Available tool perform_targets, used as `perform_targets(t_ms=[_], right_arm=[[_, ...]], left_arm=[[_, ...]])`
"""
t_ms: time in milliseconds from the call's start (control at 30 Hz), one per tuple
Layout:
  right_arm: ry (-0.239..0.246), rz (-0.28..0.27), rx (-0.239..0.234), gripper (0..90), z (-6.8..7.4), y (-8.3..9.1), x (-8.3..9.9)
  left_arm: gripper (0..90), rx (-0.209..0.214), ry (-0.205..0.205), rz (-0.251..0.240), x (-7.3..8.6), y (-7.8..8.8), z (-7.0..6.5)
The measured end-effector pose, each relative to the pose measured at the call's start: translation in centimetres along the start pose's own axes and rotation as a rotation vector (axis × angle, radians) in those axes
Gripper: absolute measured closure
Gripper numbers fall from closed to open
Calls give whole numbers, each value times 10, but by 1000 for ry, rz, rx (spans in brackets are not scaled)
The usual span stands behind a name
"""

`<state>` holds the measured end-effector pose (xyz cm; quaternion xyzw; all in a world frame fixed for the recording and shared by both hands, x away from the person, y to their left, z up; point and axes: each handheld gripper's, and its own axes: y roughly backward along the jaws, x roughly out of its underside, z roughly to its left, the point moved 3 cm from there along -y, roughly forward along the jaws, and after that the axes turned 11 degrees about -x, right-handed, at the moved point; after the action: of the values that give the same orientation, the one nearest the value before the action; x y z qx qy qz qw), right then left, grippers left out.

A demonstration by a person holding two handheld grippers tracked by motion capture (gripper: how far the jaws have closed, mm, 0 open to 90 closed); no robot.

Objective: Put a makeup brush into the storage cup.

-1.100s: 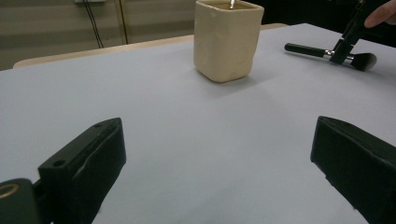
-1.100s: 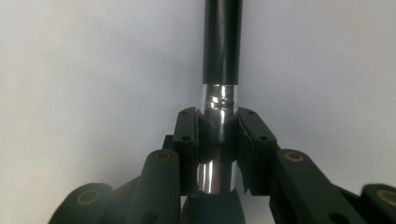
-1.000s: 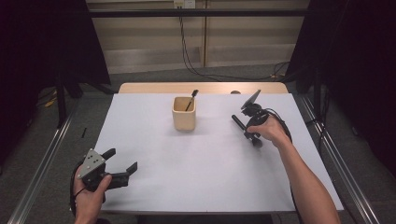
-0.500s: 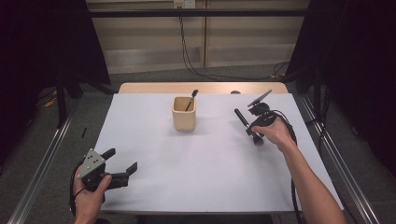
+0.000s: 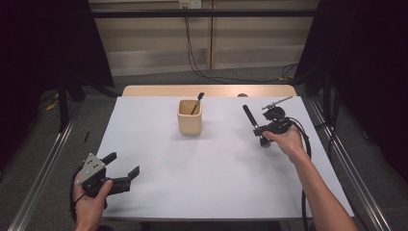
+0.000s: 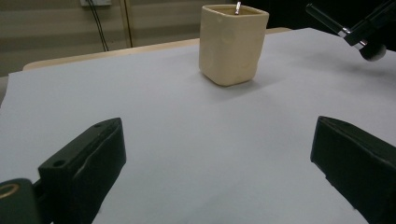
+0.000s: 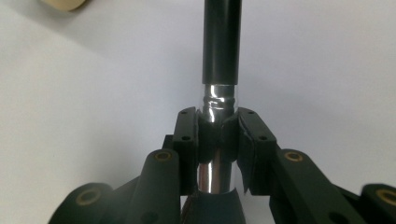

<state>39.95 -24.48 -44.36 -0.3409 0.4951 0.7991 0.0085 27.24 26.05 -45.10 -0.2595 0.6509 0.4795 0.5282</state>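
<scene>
At table's right side: R gripper clamped on 1 black brush at its silver ferrule, held above white sheet | L gripper wide, empty, near-left | 1 beige cup, 1 utensil inside | 2 grippers

White-covered table — beige cup standing on it.

A white-covered bench with a wooden far edge stands on grey floor; black curtains hang left and right, cables trail down the pale far wall.
</scene>
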Motion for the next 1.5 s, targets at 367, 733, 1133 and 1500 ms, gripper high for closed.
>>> perform_targets(t_ms=[367, 733, 1133, 1500], right_arm=[[65, -179, -54, 716, 2, 13, 4], [87, -280, -84, 716, 4, 26, 11], [123, -293, -150, 716, 11, 32, 24], [160, -301, -232, 716, 25, 32, 35]], left_arm=[[34, -2, 6, 0, 0, 1, 1], [34, 0, 6, 4, 1, 0, 2], [34, 9, 2, 2, 0, 0, 1], [33, -1, 2, 0, 0, 1, 1]])
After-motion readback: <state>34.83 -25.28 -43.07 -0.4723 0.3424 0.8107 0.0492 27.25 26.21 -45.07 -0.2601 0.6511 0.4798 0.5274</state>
